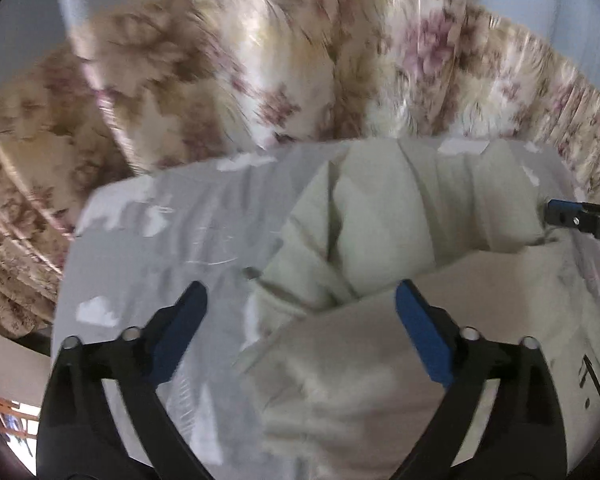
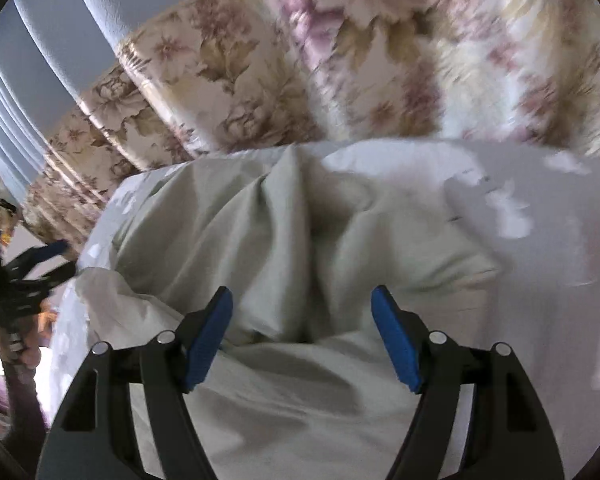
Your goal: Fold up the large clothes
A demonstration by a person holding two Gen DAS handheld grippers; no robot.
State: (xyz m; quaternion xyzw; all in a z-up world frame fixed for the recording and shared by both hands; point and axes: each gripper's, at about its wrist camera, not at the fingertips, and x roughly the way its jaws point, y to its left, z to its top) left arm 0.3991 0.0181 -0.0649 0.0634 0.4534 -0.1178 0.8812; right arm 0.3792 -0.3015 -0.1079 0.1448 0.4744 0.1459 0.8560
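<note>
Grey table [image 1: 148, 240] with white patches under tongs. Floral curtain [image 1: 228, 80] beyond table's far edge, ahead of tongs. Pale blue wall [image 2: 100, 8] above curtain, upper left of right tongs.

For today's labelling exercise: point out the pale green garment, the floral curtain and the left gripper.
pale green garment [image 2: 284, 240], right wrist view, on its crumpled middle.
floral curtain [image 1: 260, 72], left wrist view, on a central fold.
left gripper [image 1: 300, 300], left wrist view, midway between fingertips.

I am holding my left claw [image 1: 300, 304] tilted downward, its 2 blue pads [image 1: 180, 336] spread wide, gripping nothing; my right claw [image 2: 302, 308] is likewise gaping, empty.
</note>
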